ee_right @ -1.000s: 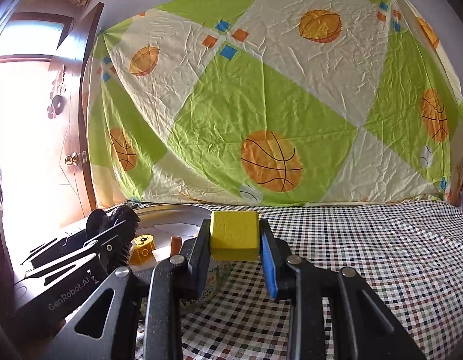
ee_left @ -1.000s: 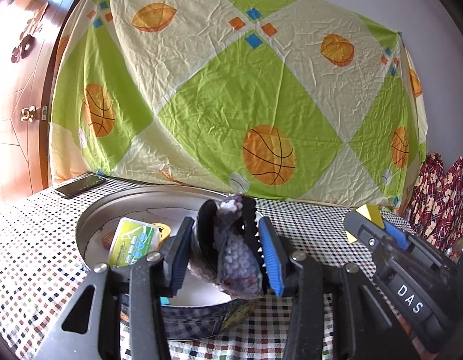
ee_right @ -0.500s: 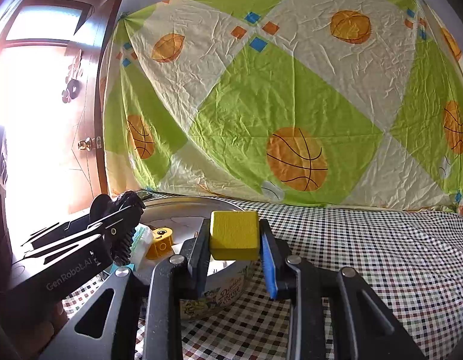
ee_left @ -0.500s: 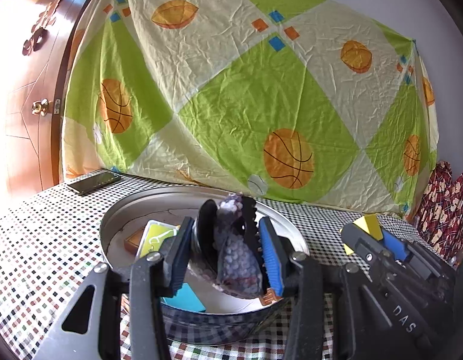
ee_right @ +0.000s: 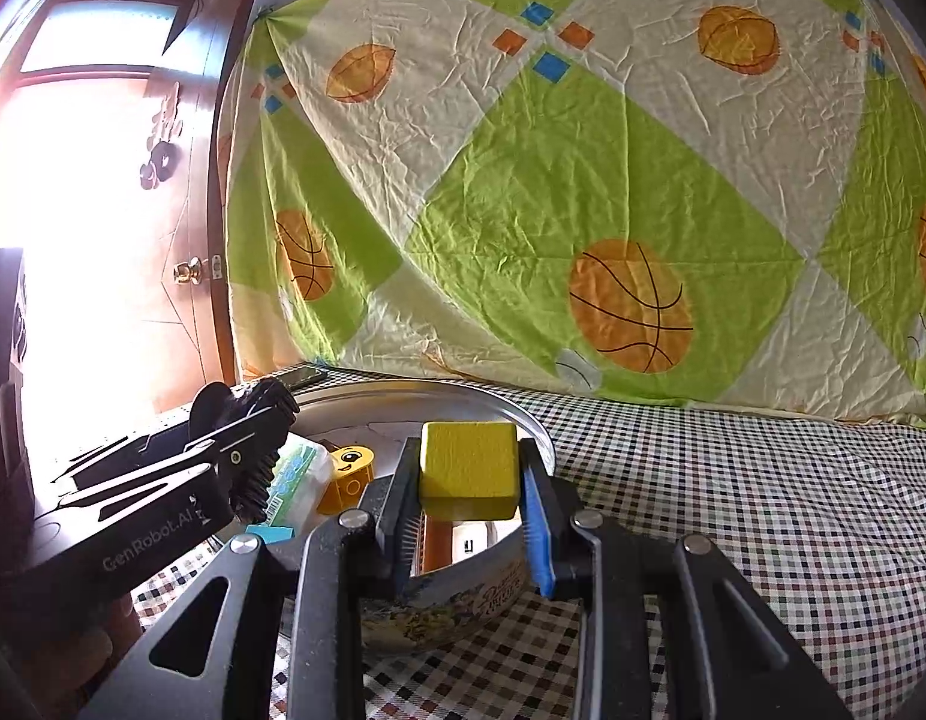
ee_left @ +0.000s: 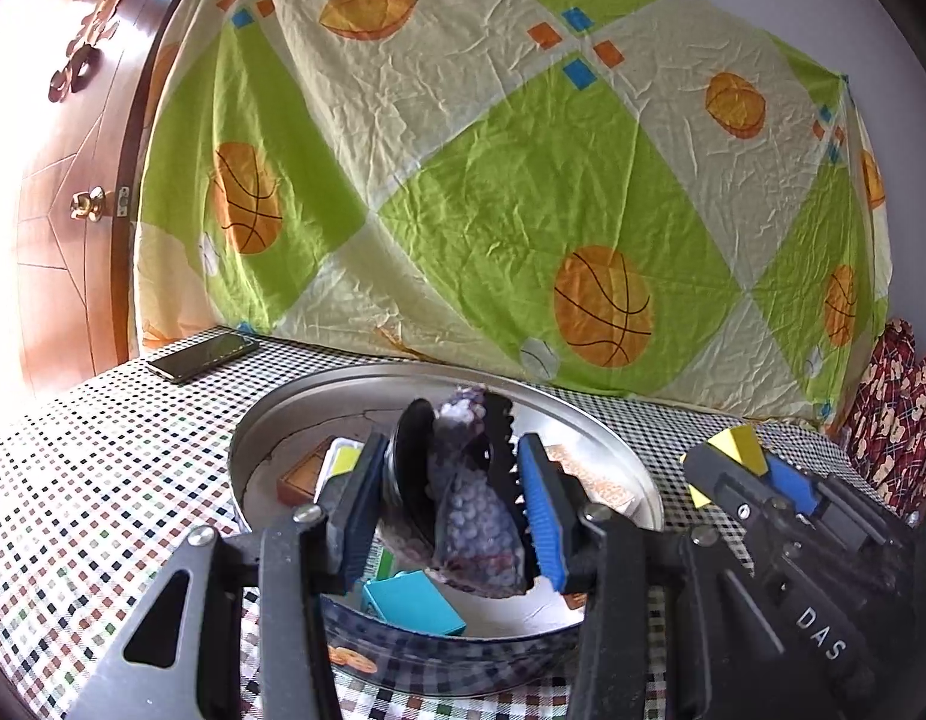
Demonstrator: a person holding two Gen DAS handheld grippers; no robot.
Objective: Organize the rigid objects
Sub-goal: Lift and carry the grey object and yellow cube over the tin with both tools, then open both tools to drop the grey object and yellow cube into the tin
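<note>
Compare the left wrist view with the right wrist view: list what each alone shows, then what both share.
Left wrist only: the beaded purple hair clip close up in the left gripper, and patterned red fabric.
Right wrist only: a yellow smiley block in the tin, and a bright doorway.
Both: the round metal tin, yellow cube, phone, basketball sheet.

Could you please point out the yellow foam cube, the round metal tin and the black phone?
yellow foam cube (ee_right: pixel 469 468): right wrist view, middle of its front face.
round metal tin (ee_left: pixel 319 396): left wrist view, far left rim.
black phone (ee_left: pixel 202 355): left wrist view, middle of its screen.
</note>
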